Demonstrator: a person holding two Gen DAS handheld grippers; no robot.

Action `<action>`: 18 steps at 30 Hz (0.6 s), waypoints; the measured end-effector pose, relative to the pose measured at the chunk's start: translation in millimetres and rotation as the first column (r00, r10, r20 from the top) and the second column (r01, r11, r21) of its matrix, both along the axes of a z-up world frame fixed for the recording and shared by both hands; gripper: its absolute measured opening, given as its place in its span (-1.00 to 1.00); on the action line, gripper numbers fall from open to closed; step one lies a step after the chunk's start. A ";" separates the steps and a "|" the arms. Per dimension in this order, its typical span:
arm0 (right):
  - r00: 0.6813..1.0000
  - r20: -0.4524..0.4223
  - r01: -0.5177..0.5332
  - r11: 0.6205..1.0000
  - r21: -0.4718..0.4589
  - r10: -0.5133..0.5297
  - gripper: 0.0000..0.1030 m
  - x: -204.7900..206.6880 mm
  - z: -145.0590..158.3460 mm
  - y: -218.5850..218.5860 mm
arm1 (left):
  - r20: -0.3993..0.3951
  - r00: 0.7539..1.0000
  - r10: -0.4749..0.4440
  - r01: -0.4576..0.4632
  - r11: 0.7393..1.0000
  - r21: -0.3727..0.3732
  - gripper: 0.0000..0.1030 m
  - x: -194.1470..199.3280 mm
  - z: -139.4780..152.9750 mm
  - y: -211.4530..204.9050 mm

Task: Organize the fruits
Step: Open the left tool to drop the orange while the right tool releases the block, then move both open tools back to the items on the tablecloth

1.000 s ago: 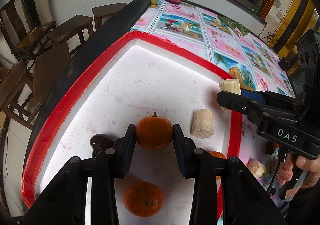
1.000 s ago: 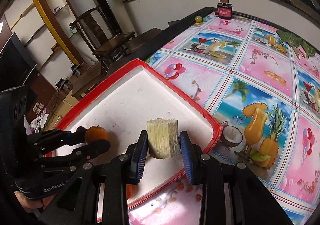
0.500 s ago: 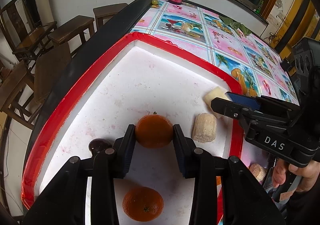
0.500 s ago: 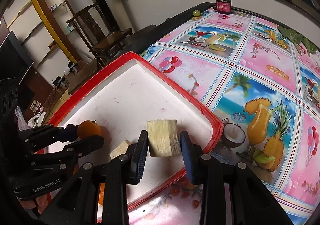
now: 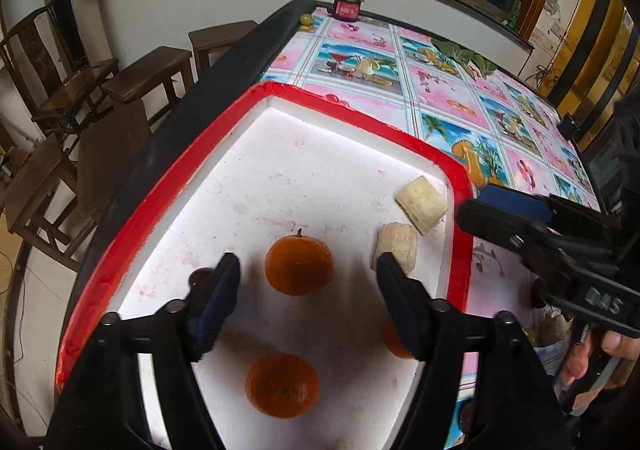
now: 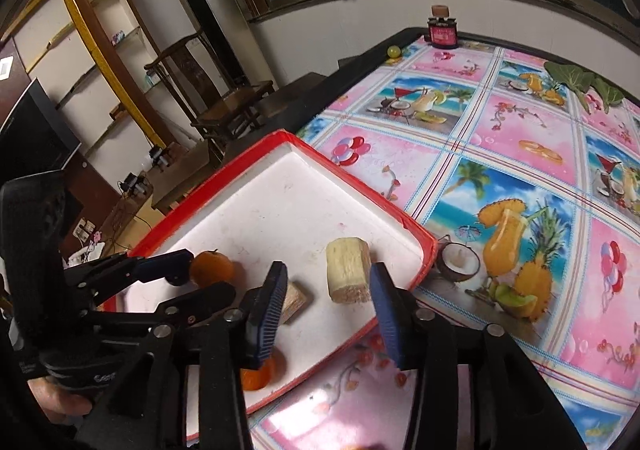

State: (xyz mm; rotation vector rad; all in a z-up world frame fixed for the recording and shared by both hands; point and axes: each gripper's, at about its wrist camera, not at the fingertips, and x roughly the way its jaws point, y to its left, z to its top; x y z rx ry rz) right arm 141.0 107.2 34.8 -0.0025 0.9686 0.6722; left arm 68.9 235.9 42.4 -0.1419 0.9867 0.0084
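1. Left wrist view: the left gripper (image 5: 308,282) has just been opened; a round orange tangerine (image 5: 299,265) is set free between the spread pads on the white foam tray with red rim (image 5: 168,185), untouched. Risk: it could be rolled off by a pad clip on withdrawal. A second tangerine (image 5: 282,385) lies below the jaws.
2. Right wrist view: the right gripper (image 6: 326,306) has just been opened around a pale, fibrous cut cane chunk (image 6: 347,274), standing released close to the right pad. Risk: it may be tipped toward the nearby rim.
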 end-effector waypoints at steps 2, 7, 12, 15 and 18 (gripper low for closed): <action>1.000 0.015 0.002 1.000 0.020 -0.002 0.24 -10.8 5.6 -8.7 | 0.015 1.000 0.003 -0.003 1.000 0.000 0.40 -6.9 4.4 -0.8; 0.999 0.044 -0.003 0.999 0.036 0.001 0.53 -40.2 11.7 -29.7 | 0.018 1.000 0.002 -0.002 1.000 0.010 0.41 -18.6 8.8 -5.7; 0.999 0.051 -0.005 0.998 0.058 0.002 0.68 -65.0 16.6 -46.4 | 0.020 1.000 -0.008 0.007 1.000 0.017 0.49 -27.5 11.9 -13.4; 0.999 0.053 -0.005 0.997 0.074 0.001 0.71 -78.3 21.4 -55.6 | 0.023 1.000 -0.014 0.014 1.000 0.024 0.49 -32.8 14.1 -18.5; 0.998 0.058 -0.002 0.997 0.077 -0.003 0.74 -90.0 25.4 -64.9 | 0.027 0.999 -0.022 0.022 0.999 0.025 0.49 -38.4 16.3 -22.8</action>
